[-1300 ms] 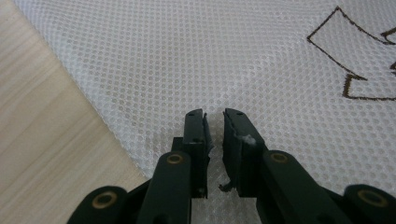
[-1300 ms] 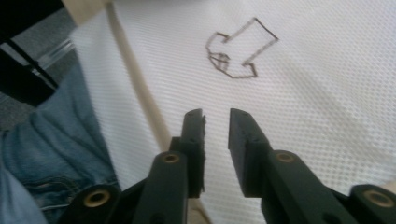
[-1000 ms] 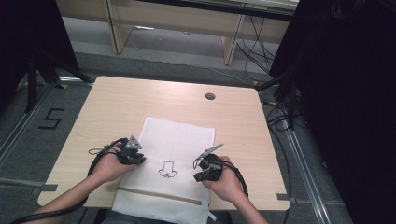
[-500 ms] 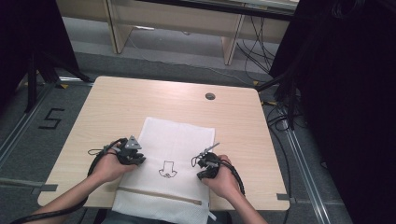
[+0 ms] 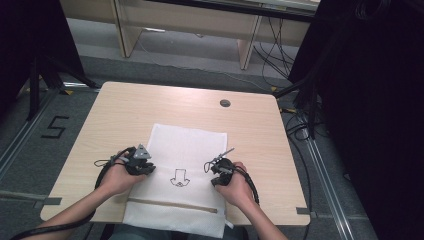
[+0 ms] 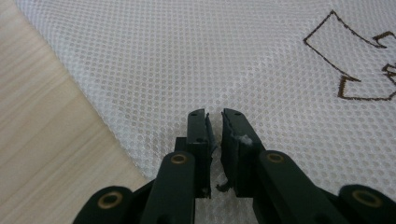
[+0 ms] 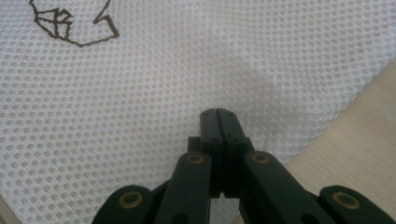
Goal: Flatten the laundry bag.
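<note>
Right tool shifted, over mesh bag

A white mesh cloth bag lies on a matt, pale wood-grain table

White mesh bag (brown arrow mark, zipper near the person) lies flat on table.

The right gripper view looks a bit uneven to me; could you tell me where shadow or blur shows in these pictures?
Right gripper view: a soft grey shadow lies on the mesh bag ahead of the fingers. Left gripper view: mesh sharp, nearest arms blurred. High view: the right side is dark, the table evenly lit.
</note>
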Motion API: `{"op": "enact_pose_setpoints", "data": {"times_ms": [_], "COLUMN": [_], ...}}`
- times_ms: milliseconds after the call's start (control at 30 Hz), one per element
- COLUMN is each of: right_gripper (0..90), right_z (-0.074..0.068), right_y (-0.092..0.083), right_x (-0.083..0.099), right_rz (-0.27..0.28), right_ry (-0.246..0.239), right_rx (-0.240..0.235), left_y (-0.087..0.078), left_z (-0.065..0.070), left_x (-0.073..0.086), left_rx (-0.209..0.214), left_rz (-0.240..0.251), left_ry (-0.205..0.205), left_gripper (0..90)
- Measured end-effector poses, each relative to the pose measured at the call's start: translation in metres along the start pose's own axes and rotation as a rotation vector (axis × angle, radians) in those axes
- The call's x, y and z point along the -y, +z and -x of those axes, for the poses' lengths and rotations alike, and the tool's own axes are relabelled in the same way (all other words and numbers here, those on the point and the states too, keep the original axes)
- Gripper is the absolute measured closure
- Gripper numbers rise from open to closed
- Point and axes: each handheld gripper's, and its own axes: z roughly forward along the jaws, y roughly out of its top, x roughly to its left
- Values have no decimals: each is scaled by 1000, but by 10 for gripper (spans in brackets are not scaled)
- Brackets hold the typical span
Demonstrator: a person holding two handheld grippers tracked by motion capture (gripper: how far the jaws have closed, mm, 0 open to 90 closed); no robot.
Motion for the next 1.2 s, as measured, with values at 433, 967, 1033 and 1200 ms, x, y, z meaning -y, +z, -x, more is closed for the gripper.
{"op": "enact_pose_setpoints", "data": {"times_ms": [433,967,1033,1200], "right_gripper": [900,900,900,887], "right_z": [15,19,19,22], "right_y": [5,11,12,13], "right_x": [-12,-24,-24,-23], "right_rz": [29,75,83,107], "right_ry": [60,24,26,17], "right_rx": [-11,78,87,96], "left_y": [10,15,16,15], "left_z": [-14,-21,-22,-23], "left_x": [-11,-15,-16,-14], "left_rx": [-20,-43,-47,-44], "left_rz": [4,16,19,22], "left_ry": [-23,-20,-22,-3], "left_gripper": [809,801,801,790]}}
